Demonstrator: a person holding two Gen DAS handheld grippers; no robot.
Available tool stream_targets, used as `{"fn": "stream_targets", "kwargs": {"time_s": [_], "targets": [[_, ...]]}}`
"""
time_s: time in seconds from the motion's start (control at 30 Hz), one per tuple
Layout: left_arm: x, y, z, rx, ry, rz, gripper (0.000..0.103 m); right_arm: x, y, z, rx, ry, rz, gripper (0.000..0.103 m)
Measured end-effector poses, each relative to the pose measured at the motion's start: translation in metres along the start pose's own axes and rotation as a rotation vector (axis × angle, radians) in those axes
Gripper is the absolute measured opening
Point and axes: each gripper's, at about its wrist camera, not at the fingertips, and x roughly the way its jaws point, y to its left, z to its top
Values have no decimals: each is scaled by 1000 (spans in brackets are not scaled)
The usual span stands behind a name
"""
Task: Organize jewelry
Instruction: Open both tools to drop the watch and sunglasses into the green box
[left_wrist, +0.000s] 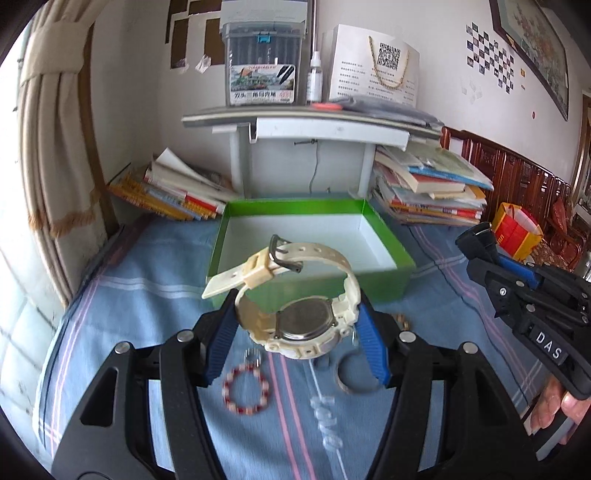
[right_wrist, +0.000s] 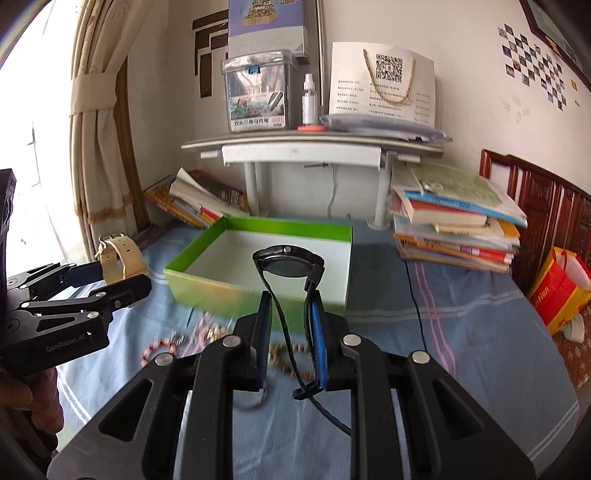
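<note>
Beads (right_wrist: 207, 332): blurred past my left hand-held gripper (left_wrist: 295, 317), kind unclear.
Black watch (right_wrist: 288, 264): strap end cut off below.

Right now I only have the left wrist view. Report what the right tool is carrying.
Observer: The right tool is shut on a black watch, whose case sits above the fingertips.
Operator: Describe its strap.
Observer: It is open, and both halves hang down between the fingers.
Operator: Check the cloth beneath it.
Observer: Blurred brown beads lie on the blue cloth there.
</note>
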Motion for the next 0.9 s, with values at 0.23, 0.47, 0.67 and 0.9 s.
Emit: {"fn": "stream_targets", "kwargs": {"time_s": [0.23, 0.47, 0.67, 0.9], "targets": [[65, 3, 47, 4, 40, -9, 61, 67, -12, 30, 9, 39, -13, 21], [173, 13, 62, -19, 197, 0, 61, 156, -21, 36, 23, 150, -11, 22], [212, 18, 49, -25, 272, 12, 61, 198, -22, 26, 52, 228, 19, 32], [186, 30, 54, -46, 214, 26, 85, 165, -23, 30, 62, 178, 14, 53]]}}
